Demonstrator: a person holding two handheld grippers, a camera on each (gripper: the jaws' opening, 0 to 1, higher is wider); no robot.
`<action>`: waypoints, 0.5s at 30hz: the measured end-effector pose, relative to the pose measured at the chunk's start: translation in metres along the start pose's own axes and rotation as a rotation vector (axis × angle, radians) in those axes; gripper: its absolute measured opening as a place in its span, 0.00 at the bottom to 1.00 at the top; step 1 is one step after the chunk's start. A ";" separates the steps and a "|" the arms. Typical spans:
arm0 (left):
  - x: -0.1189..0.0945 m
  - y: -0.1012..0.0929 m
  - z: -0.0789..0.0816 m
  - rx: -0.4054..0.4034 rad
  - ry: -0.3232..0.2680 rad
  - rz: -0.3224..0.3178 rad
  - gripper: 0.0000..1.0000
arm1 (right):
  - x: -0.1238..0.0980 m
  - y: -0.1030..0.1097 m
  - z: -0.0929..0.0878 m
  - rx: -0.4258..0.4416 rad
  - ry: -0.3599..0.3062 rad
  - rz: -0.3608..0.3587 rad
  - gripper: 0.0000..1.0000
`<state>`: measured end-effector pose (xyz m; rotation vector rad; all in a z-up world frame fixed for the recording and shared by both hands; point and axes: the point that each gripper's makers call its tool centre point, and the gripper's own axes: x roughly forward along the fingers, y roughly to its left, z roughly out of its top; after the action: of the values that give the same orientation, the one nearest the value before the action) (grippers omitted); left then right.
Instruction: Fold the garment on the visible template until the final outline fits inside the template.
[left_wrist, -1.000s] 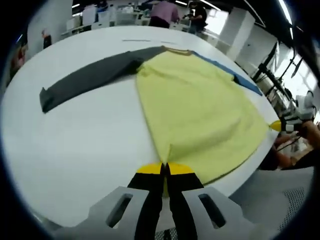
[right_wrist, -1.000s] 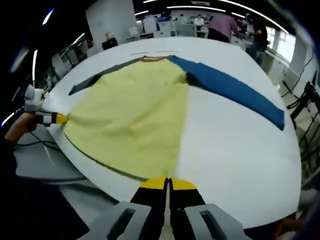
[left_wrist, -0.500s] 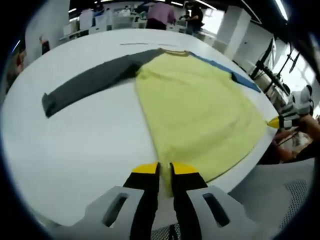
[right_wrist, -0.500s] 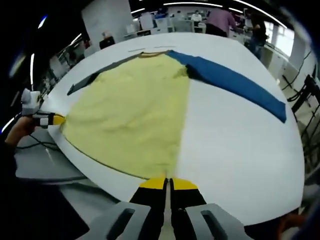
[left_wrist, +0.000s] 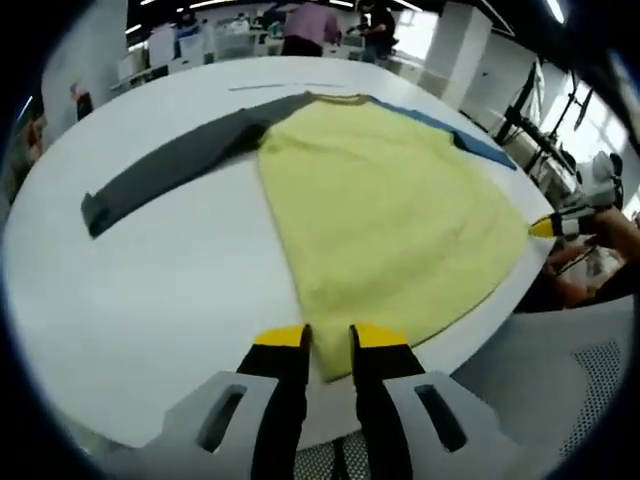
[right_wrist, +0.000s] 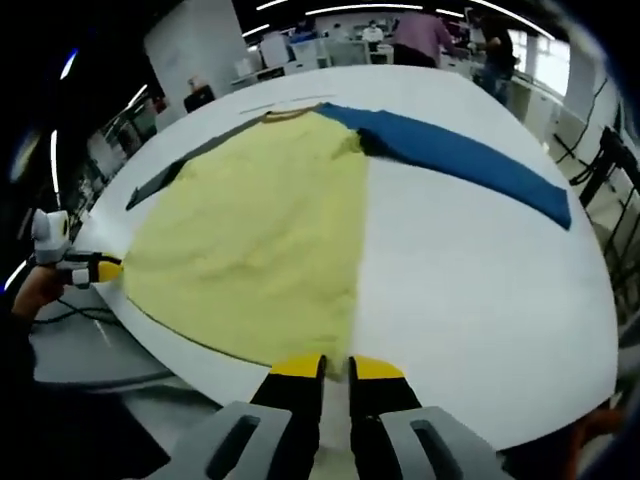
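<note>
Both grippers released since a second ago: left gripper, right gripper jaws now parted. Yellow long-sleeved shirt with grey and blue sleeves spread flat on white table, hem corners just ahead. Folding not begun.

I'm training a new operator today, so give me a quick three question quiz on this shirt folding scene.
1. True or false: the shirt lies spread flat on the table.
2. What colour is the sleeve in the right gripper view? A grey, B blue, C red.
3. Fill in: the left gripper jaws are ____.

Key: 1 true. 2 B. 3 open; the right gripper stands open too, both at the yellow hem.
</note>
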<state>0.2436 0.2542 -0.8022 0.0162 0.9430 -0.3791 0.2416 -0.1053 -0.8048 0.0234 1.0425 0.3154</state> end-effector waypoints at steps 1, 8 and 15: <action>0.000 0.001 -0.002 -0.009 0.004 0.008 0.11 | 0.000 0.000 0.000 0.004 0.000 -0.003 0.01; 0.000 0.001 -0.004 -0.047 0.008 0.013 0.01 | -0.001 0.000 0.000 0.036 0.005 -0.011 0.00; -0.002 0.004 -0.007 -0.045 0.023 0.012 0.00 | -0.005 0.005 -0.006 0.007 0.033 0.005 0.00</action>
<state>0.2383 0.2596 -0.8053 -0.0150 0.9740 -0.3466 0.2333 -0.1027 -0.8029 0.0274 1.0767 0.3176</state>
